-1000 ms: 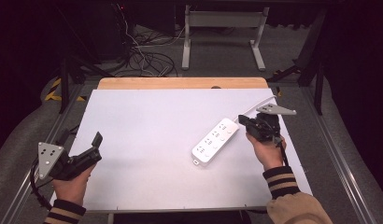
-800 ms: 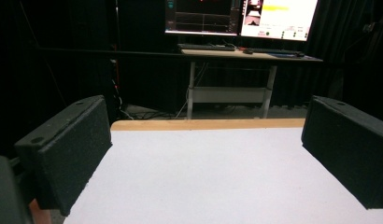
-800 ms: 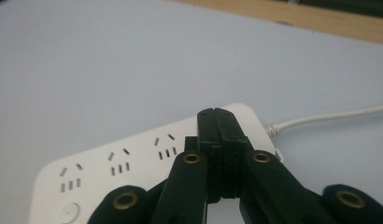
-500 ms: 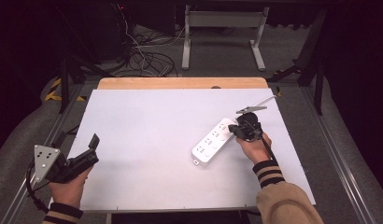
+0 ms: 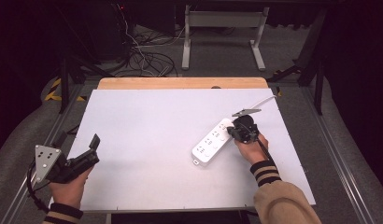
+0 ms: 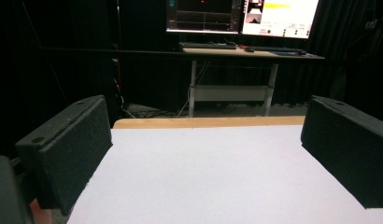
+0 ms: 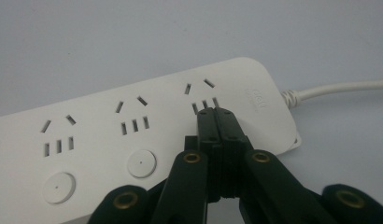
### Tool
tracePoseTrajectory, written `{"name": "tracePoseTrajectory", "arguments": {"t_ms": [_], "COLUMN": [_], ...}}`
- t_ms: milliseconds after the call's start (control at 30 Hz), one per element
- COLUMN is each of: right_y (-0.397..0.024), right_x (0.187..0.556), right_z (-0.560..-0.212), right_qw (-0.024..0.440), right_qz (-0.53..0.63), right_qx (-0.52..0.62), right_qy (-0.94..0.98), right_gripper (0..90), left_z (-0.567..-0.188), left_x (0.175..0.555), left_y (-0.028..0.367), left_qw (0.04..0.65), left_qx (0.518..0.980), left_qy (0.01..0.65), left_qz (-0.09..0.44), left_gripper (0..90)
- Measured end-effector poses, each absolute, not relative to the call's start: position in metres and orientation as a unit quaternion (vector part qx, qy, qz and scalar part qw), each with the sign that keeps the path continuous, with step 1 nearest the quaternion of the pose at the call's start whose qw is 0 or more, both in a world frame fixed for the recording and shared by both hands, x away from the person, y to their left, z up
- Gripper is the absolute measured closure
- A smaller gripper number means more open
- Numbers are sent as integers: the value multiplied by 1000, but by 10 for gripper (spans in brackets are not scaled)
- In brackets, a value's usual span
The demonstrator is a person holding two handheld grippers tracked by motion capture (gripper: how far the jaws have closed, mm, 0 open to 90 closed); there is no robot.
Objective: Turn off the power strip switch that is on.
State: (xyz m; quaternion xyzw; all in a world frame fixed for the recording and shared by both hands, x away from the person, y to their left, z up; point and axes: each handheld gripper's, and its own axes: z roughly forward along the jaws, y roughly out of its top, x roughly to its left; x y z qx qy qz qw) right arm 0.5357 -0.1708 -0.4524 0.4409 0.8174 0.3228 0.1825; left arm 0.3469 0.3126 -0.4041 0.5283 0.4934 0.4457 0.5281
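Nearest to us, at the near left corner of the white surface (image 5: 147, 140), we see the left hand (image 5: 70, 186) holding the left claw (image 5: 89, 151), which hovers just over the near left edge; in the left gripper view its two black jaws stand wide apart with nothing but the bare sheet between them. A grey three-cornered plate (image 5: 44, 158) sits on top of it, and its cable trails off toward the near edge. Farther in and to the right, the right hand (image 5: 249, 148), in a sleeve with a striped cuff (image 5: 264, 171), brings the right claw (image 5: 237, 132) down onto the far right end of the white power strip (image 5: 213, 142). In the right gripper view we see that claw (image 7: 216, 114) shut tight, its jaws pressed together with nothing between them, the tip resting at or just above the slots of the last socket, beside the end where the cord leaves; we cannot tell whether it actually touches. The power strip lies flat on the right half of the surface, slanted from near left to far right, with round buttons (image 7: 141, 163) beside its sockets. Its white cord (image 5: 264, 101) runs on toward the far right edge. Beyond the surface's wooden far rim (image 5: 180, 83) we see a dark floor with loose cables (image 5: 147, 58) and the legs of a desk (image 5: 222, 28).
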Motion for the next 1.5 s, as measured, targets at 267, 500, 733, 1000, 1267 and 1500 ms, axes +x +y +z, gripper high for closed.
{"name": "tracePoseTrajectory", "arguments": {"t_ms": [267, 500, 733, 1000, 1267, 1500], "right_y": [-166, -166, -165, -168, -169, -167], "right_x": [532, 532, 530, 531, 531, 531], "right_z": [-454, -454, -456, -457, -456, -456], "right_qw": [199, 199, 210, 204, 200, 205], "right_qz": [318, 322, 320, 325, 325, 322], "right_qx": [440, 451, 452, 454, 453, 451], "right_qy": [816, 808, 806, 804, 805, 807], "right_gripper": [900, 900, 900, 900, 900, 900], "left_z": [-404, -404, -404, -404, -404, -404], "left_x": [347, 347, 347, 347, 348, 349], "left_y": [311, 311, 311, 312, 310, 310], "left_qw": [529, 528, 529, 530, 529, 529], "left_qx": [531, 531, 531, 530, 532, 532], "left_qy": [491, 491, 491, 491, 490, 491], "left_qz": [445, 445, 445, 444, 444, 443], "left_gripper": [26, 26, 27, 27, 27, 28]}}
